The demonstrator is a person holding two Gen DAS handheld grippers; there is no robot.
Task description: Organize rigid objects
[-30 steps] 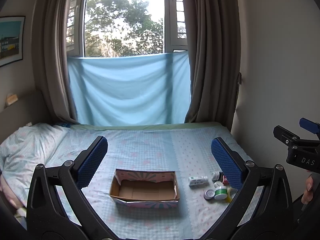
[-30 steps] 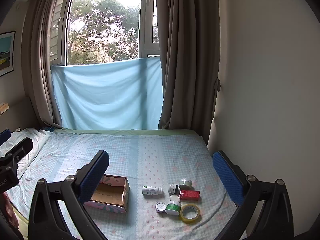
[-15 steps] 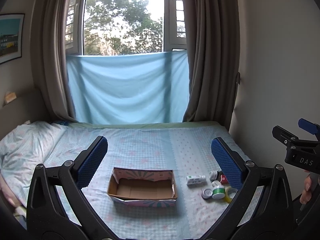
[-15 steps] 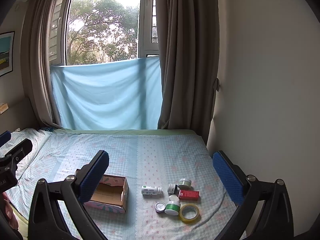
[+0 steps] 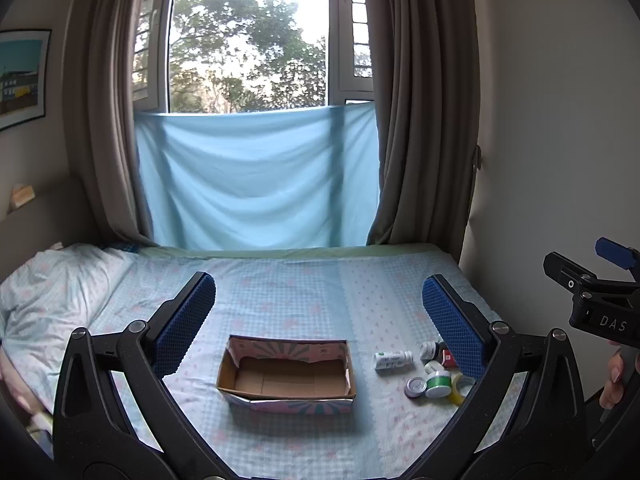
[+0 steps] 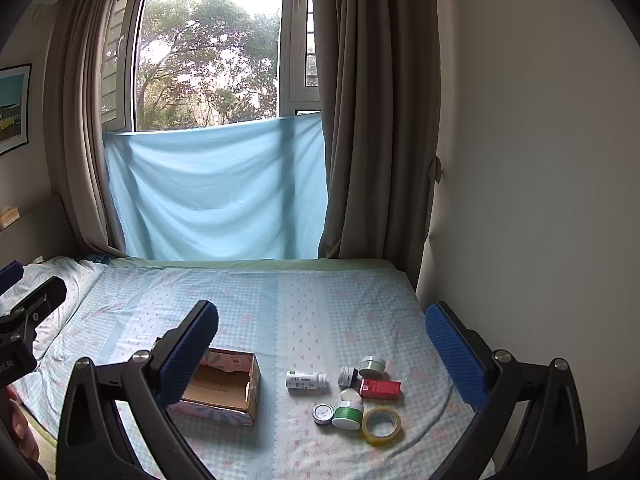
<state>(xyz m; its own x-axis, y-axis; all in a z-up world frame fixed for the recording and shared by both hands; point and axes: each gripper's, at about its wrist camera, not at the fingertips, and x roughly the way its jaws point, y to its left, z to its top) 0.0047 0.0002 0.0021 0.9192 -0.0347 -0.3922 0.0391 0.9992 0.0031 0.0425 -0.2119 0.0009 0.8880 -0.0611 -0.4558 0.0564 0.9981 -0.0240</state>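
Observation:
An open cardboard box (image 5: 286,374) (image 6: 224,388) with a pink patterned outside sits empty on the bed. To its right lies a cluster of small items: a white bottle (image 6: 306,380) (image 5: 393,359) on its side, a red box (image 6: 380,388), a tape roll (image 6: 382,424), a green-labelled jar (image 6: 349,411), a small tin (image 6: 323,413) and two more jars (image 6: 372,366). My left gripper (image 5: 318,320) is open and empty, held above the box. My right gripper (image 6: 320,348) is open and empty, above the cluster.
The bed (image 6: 304,304) has a blue checked sheet, with a pillow (image 5: 52,280) at the left. A wall (image 6: 520,200) runs along the right edge. Curtains and a window with a blue cloth (image 5: 256,180) stand behind the bed.
Both cameras have shifted only slightly; the box and the items lie where they were. Both grippers stay open.

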